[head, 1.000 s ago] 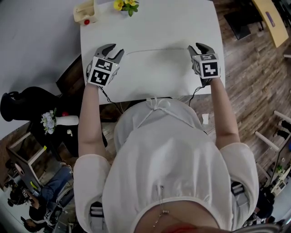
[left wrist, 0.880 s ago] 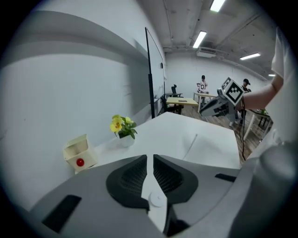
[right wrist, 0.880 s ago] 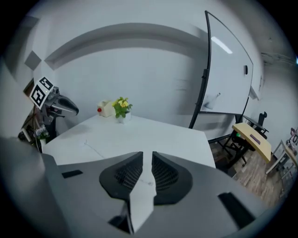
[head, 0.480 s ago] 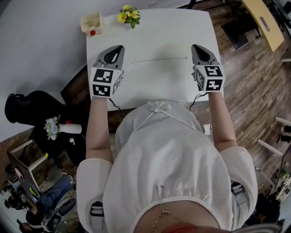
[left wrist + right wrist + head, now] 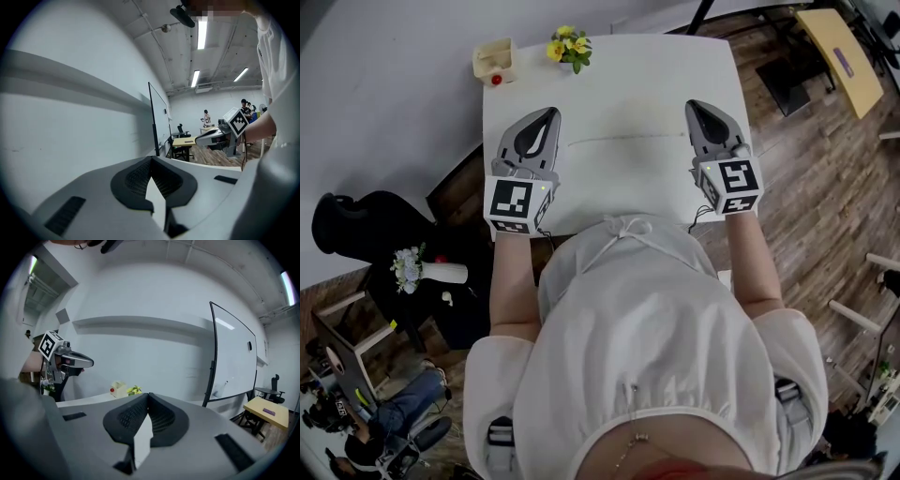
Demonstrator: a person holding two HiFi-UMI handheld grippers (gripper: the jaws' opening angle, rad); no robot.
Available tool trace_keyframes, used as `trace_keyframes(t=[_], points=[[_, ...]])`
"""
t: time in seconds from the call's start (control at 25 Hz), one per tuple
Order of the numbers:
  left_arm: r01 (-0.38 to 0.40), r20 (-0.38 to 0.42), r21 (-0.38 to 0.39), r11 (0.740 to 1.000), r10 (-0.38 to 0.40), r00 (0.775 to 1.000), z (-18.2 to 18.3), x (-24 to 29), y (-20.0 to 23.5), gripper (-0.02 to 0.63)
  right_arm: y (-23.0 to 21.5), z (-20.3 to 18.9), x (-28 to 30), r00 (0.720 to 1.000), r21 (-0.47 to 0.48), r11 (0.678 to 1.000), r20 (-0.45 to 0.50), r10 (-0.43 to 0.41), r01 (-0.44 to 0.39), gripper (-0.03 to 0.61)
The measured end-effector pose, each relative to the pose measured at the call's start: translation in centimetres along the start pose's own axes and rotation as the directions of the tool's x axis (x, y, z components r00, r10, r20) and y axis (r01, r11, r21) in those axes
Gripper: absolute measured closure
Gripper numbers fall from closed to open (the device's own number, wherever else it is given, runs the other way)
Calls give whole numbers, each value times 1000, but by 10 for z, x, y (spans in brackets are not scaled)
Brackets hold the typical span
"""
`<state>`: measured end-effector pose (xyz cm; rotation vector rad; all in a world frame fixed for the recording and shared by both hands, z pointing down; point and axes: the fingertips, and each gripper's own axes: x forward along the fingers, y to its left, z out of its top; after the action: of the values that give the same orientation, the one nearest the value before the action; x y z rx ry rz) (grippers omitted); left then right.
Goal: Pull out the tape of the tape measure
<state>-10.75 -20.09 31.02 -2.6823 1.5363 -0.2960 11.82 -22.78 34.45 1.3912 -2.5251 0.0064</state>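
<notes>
No tape measure case shows in any view. A thin pale line (image 5: 628, 138) lies across the white table (image 5: 619, 84) between the two grippers; I cannot tell whether it is the tape. My left gripper (image 5: 551, 112) is held above the table's left side, shut with nothing in it; in its own view the jaws (image 5: 151, 159) meet at the tips. My right gripper (image 5: 692, 105) hangs over the table's right side, also shut and empty, and its jaws (image 5: 148, 394) are pressed together. Each gripper view shows the other gripper (image 5: 220, 133) (image 5: 70, 361) across the table.
A cream box with a red item (image 5: 494, 58) and a small pot of yellow flowers (image 5: 567, 45) stand at the table's far left corner. A whiteboard (image 5: 232, 357) stands against the wall. Wooden floor and a yellow desk (image 5: 839, 47) lie to the right.
Both grippers rose off the table and tipped up toward level. Their jaws, open one second ago, closed on nothing.
</notes>
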Motion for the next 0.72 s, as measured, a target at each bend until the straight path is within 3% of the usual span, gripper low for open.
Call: trace_keyframes(t=[0.72], points=[[-13,21,-13,1000,13,1000,14,9,5,594,8,0,6,999,18,999,15,45,-45,577]])
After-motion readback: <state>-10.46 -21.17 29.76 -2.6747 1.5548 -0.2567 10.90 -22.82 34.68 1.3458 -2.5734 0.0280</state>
